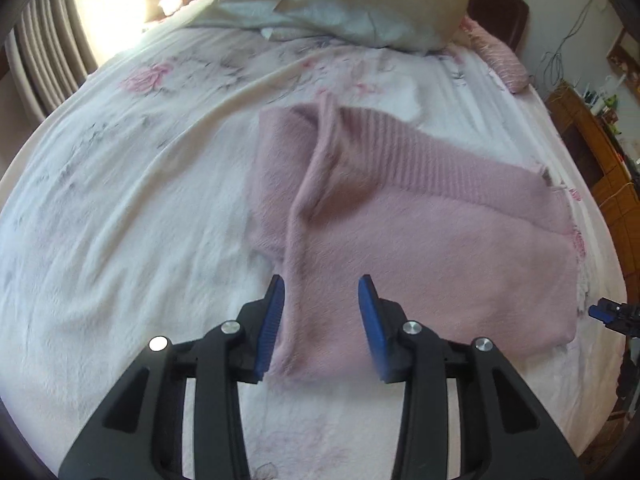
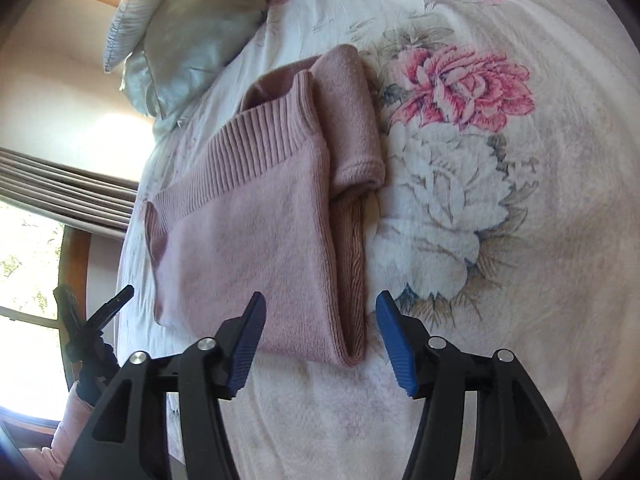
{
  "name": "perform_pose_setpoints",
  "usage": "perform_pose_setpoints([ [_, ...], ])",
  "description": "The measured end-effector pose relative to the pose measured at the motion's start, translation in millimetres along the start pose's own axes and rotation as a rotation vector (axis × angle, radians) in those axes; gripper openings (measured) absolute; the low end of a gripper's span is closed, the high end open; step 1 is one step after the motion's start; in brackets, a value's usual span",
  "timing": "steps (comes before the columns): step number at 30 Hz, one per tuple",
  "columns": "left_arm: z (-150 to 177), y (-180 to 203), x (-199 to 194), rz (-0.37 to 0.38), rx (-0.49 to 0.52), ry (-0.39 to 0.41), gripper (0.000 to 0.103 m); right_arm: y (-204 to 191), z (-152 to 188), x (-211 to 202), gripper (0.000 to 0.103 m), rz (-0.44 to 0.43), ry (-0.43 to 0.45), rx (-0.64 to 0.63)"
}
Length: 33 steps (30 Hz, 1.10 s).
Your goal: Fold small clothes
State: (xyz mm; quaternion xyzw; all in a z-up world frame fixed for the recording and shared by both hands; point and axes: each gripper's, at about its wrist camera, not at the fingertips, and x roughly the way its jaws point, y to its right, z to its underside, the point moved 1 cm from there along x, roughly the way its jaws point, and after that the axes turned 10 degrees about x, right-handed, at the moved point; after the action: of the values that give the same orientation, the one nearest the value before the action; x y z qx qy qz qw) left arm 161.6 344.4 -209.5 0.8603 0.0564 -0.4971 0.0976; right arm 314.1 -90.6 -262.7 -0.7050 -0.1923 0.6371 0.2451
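A small pink knit sweater (image 1: pixel 420 240) lies partly folded on the flowered bedspread (image 1: pixel 120 200), with a ribbed band across its far side and a sleeve laid over its left part. My left gripper (image 1: pixel 322 300) is open, its blue pads either side of the sweater's near left edge, nothing clamped. In the right wrist view the same sweater (image 2: pixel 256 232) lies flat with a folded sleeve (image 2: pixel 352 120) along its right side. My right gripper (image 2: pixel 320 312) is open above the sweater's near right corner. The right gripper's tip (image 1: pixel 604 312) shows at the left wrist view's right edge.
Pale green pillows (image 1: pixel 340 4) lie at the head of the bed, with a pink striped cushion (image 1: pixel 504 60) beside them. A wooden cabinet (image 1: pixel 592 152) with small items stands to the right. Curtains (image 2: pixel 68 184) and a window (image 2: pixel 24 280) are past the bed's edge.
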Motion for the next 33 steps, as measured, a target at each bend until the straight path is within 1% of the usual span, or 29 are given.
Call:
perform_pose_setpoints([
  [3,-22,37,20,0.076,0.051,0.002,0.04,3,-14,15,0.058,-0.009,-0.036,0.012],
  [6,-36,70,53,0.13,0.074,-0.037,0.04,8,-21,32,0.058,-0.007,-0.067,0.026],
  [7,-39,78,63,0.146,0.079,-0.051,0.04,10,-23,37,0.058,-0.012,-0.075,0.033],
  [9,-43,92,79,0.151,0.103,-0.069,0.04,13,-28,46,0.058,-0.036,-0.084,0.059],
  [13,-40,96,104,0.152,0.108,-0.119,0.04,24,-34,52,0.058,-0.1,-0.099,0.097],
  [18,-40,89,116,0.168,0.084,-0.136,0.043,33,-41,63,0.056,-0.17,-0.097,0.152],
  [23,-41,89,120,0.161,0.082,-0.145,0.043,39,-47,68,0.044,-0.233,-0.091,0.173],
  [25,-41,88,121,0.162,0.078,-0.144,0.043,39,-50,71,0.036,-0.238,-0.092,0.177],
  [26,-42,88,121,0.164,0.075,-0.144,0.043,42,-50,72,0.03,-0.241,-0.092,0.182],
  [27,-42,88,122,0.166,0.073,-0.144,0.043,50,-47,68,0.027,-0.247,-0.091,0.186],
  [29,-41,89,123,0.167,0.074,-0.143,0.043,51,-46,68,0.024,-0.248,-0.085,0.184],
  [33,-41,89,123,0.169,0.075,-0.139,0.043,49,-46,69,0.022,-0.228,-0.078,0.187],
])
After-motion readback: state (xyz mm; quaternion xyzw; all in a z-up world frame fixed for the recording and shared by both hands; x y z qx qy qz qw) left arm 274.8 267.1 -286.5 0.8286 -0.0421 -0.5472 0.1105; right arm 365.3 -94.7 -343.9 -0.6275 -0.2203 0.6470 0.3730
